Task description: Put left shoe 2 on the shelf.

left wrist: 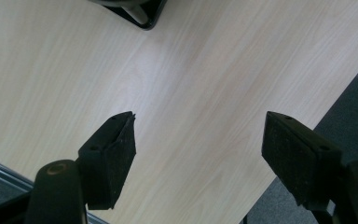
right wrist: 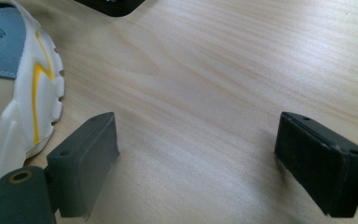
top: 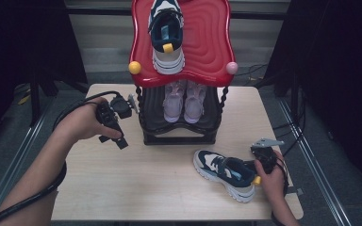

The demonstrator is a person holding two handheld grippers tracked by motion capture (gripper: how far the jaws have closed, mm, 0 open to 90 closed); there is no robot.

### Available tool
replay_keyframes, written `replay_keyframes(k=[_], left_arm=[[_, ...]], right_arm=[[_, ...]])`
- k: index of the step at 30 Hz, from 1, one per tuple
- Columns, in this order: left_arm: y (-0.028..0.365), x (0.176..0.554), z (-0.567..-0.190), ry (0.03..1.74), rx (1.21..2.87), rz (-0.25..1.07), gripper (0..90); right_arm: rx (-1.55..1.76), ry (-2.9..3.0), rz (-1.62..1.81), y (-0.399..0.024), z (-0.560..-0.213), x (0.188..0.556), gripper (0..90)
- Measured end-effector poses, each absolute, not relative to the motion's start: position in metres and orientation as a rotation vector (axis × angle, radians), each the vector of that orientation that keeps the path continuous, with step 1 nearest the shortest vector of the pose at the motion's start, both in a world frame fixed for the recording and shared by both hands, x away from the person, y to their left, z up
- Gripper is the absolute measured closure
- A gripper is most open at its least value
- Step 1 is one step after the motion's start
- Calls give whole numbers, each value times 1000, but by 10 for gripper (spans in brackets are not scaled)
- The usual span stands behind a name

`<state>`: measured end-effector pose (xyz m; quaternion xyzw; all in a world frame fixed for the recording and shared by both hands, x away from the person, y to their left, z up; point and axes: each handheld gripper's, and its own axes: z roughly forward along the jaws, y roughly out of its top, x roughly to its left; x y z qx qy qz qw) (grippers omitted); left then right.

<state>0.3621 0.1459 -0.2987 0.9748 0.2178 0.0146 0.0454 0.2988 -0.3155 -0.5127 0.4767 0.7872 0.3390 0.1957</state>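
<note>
Sneaker (top: 224, 174) lies on its sole at the lower right of the table (top: 136, 188), heel beside our right gripper (top: 264, 162), whose jaws stand apart and empty, probably for gripping it, while our left gripper (top: 115, 120), also agape, hangs beside the rack (top: 179, 136).

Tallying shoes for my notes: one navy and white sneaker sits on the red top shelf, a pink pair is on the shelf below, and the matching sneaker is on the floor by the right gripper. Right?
One detail is off. The matching sneaker lies on the table, not the floor, beside the right gripper, as the high view shows. The sneaker on the red top shelf and the pink pair below are as you say.
</note>
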Motion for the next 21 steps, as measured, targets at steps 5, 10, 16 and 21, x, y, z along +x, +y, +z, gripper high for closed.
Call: replay_keyframes(k=[5, 10, 16, 21], left_arm=[[145, 362, -319, 685, 2963, -5, 258], [145, 364, -338, 675, 2987, -36, 258], [145, 363, -359, 696, 2974, -68, 258], [147, 365, -372, 694, 2966, -43, 259]], right_arm=[[1339, 2205, 949, -315, -513, 299, 126], [1344, 2206, 950, -315, -513, 299, 126], [1341, 2208, 948, -315, -513, 299, 126], [1341, 2208, 948, -315, -513, 299, 126]])
